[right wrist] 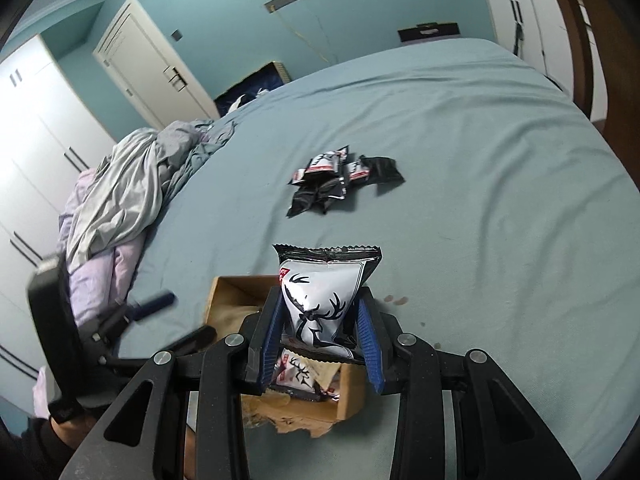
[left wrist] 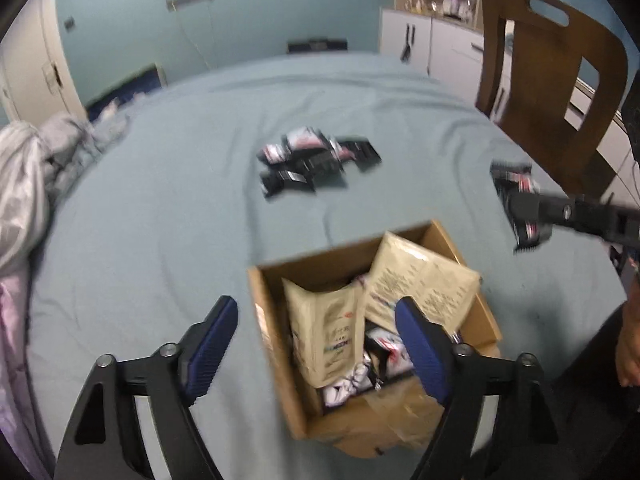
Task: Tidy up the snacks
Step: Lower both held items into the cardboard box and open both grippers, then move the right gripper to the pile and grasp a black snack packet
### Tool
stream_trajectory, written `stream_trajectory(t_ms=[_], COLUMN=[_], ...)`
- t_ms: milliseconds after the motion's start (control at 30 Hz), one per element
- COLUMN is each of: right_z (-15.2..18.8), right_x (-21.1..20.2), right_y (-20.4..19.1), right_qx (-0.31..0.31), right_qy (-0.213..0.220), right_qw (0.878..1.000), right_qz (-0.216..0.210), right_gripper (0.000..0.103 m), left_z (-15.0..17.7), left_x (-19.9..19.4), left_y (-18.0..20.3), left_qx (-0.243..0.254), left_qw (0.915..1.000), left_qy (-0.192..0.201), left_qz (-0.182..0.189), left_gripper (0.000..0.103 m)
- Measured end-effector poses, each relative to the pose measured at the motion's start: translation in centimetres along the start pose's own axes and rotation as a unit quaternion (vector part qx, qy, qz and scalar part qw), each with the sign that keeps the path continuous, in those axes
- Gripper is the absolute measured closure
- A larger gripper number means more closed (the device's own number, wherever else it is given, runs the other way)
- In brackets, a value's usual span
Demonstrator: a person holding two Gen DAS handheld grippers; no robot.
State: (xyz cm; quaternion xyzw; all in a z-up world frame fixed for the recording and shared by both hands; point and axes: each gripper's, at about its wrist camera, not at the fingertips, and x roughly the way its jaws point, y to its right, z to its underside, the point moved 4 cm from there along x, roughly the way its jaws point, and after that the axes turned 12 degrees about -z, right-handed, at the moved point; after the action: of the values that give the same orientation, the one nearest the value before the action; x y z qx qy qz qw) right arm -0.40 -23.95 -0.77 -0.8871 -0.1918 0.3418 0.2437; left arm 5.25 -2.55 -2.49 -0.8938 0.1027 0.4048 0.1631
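Above the cardboard box (right wrist: 352,396) on the bed (right wrist: 480,160), the right gripper (right wrist: 322,334) pinches a deer-printed snack packet (right wrist: 320,304) (likely bound for the far pile (right wrist: 344,178)), while the left gripper (left wrist: 318,344) hovers spread, empty

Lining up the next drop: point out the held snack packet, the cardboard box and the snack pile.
snack packet (right wrist: 320,304), right wrist view, its deer print.
cardboard box (left wrist: 276,360), left wrist view, left wall.
snack pile (right wrist: 344,180), right wrist view, middle packets.

Both wrist views angled down, close above box (left wrist: 276,320), sharing bed (right wrist: 480,160)
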Motion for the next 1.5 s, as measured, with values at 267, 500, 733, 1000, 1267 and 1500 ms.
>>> stream_trajectory(t_ms=[267,500,733,1000,1267,1500], right_z=[0.5,0.7,0.9,0.3,-1.5,-4.0], right_x=[2.3,4.1,4.5,3.0,3.0,4.4], right_y=[-1.7,-3.5,-4.7,-2.9,-1.9,0.1], right_qx=[-0.060,-0.106,-0.128,-0.082,-0.092,-0.092], right_qy=[-0.036,-0.066,-0.070,-0.008,-0.002,-0.004], right_qw=[0.997,0.992,0.989,0.996,0.993,0.989], right_qz=[0.010,0.018,0.006,0.027,0.076,0.113], right_gripper=[0.069,0.069,0.067,0.026,0.024,0.024], left_z=[0.9,0.4,0.5,0.5,0.4,-0.5], left_x=[-0.3,-0.5,-0.5,-0.1,0.1,0.4], left_y=[-2.4,-3.2,-3.8,-3.8,-3.1,-2.9], left_qx=[-0.015,-0.021,-0.035,-0.038,-0.026,-0.044], left_qw=[0.9990,0.9970,0.9956,0.9955,0.9958,0.9951], left_qy=[-0.009,0.002,0.001,-0.005,-0.004,0.000], left_qz=[-0.042,-0.074,-0.087,-0.087,-0.088,-0.089], left_gripper=[0.020,0.020,0.020,0.020,0.020,0.020])
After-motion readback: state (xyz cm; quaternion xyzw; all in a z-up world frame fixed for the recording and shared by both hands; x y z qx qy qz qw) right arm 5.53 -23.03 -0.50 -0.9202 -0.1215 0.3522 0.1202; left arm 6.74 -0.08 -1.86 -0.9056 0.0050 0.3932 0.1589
